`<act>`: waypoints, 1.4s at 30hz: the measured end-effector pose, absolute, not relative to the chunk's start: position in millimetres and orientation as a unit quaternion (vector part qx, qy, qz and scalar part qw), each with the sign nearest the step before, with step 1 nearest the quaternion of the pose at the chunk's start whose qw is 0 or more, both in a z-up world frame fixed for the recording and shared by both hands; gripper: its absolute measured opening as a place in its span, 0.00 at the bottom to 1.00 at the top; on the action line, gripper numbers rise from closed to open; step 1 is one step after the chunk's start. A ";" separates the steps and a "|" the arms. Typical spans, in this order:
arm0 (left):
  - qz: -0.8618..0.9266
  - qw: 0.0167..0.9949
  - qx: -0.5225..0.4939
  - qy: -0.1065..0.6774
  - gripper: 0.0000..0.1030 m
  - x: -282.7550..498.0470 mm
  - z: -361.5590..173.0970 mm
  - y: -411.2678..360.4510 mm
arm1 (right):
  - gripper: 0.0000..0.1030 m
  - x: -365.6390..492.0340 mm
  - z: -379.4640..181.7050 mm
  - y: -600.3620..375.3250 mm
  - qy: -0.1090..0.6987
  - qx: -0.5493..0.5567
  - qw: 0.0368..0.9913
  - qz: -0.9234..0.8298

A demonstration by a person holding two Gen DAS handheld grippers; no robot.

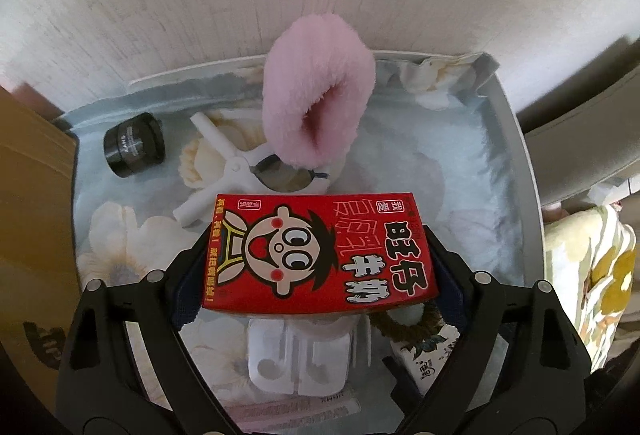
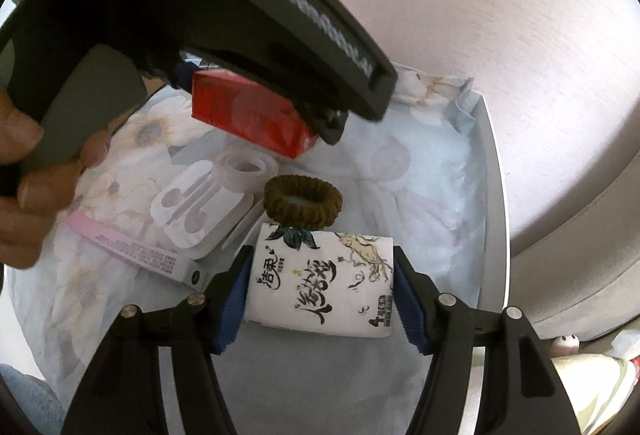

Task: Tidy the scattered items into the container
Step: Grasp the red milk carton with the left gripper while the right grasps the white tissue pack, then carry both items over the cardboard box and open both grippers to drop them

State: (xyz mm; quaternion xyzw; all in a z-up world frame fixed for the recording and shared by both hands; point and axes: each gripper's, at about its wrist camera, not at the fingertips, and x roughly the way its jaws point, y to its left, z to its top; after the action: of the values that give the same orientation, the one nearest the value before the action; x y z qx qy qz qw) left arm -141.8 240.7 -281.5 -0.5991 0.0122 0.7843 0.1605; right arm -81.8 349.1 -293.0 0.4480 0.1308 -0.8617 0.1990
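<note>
Pale blue floral cloth (image 1: 472,171) lines a shallow white-rimmed tray (image 1: 516,139) that sits against a whitish wall. Over it, the left gripper (image 1: 320,259) is clamped on a red milk carton with a cartoon face (image 1: 320,255), one finger pressed to each short side, the carton held above the cloth. Past the carton lie a white plastic spring clamp (image 1: 224,171), a small black round jar on its side (image 1: 134,145) near the tray's far left corner, and a fluffy pink scrunchie-like ring (image 1: 320,95) standing just beside the clamp.

From the right wrist view, the right gripper (image 2: 320,291) holds a white tissue pack printed with black brush lettering (image 2: 320,287) — its blue-padded fingers (image 2: 236,299) squeeze both sides, low over the cloth. A brown knitted hair tie (image 2: 303,200) lies touching the pack's far edge. To its left sits a white moulded earphone case (image 2: 196,211), with a clear tape roll (image 2: 246,171) beside it and a long pink-and-white flat box (image 2: 136,251) nearer — all inside the tray. A hand (image 2: 24,171) grips the left tool's handle at the left edge of that view.
</note>
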 end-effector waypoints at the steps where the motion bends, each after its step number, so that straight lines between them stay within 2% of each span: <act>1: 0.785 0.163 -0.598 0.013 0.88 -140.4 -279.5 239.5 | 0.59 -80.2 -292.1 350.3 0.131 0.448 0.197 -0.862; 10: 0.789 0.191 -0.585 0.008 0.88 -128.9 -258.4 228.6 | 0.59 -49.4 -262.7 348.1 0.113 0.446 0.169 -0.872; 14: 0.803 0.209 -0.558 0.005 0.88 -127.2 -224.9 230.7 | 0.59 -43.6 -230.3 337.4 0.108 0.430 0.160 -0.882; 17: 0.822 0.216 -0.526 0.017 0.88 -124.7 -195.4 201.4 | 0.59 -39.9 -205.7 322.3 0.117 0.412 0.155 -0.890; 19: 0.832 0.214 -0.511 0.025 0.88 -112.2 -174.9 217.7 | 0.59 -51.6 -193.9 318.2 0.117 0.406 0.158 -0.892; 23: 0.849 0.204 -0.487 0.034 0.88 -84.4 -142.2 156.8 | 0.59 -52.7 -167.2 292.4 0.081 0.405 0.181 -0.893; 30: 0.872 0.151 -0.465 0.031 0.88 -62.8 -131.9 60.8 | 0.59 -60.2 -138.8 225.5 0.059 0.386 0.222 -0.893; 35: 0.883 0.123 -0.454 0.013 0.88 -49.8 -124.9 -1.8 | 0.59 -72.1 -119.9 157.8 0.087 0.373 0.271 -0.883; 42: 0.865 0.114 -0.487 -0.037 0.88 -41.3 -157.4 -64.9 | 0.59 -107.7 -138.9 56.4 0.128 0.392 0.325 -0.851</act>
State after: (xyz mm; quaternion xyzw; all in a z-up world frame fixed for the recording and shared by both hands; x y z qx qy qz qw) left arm -41.3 -64.9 -157.4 -0.4866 -0.0366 0.8655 0.1135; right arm -107.7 56.4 -138.9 0.3923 0.1277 -0.8509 0.3251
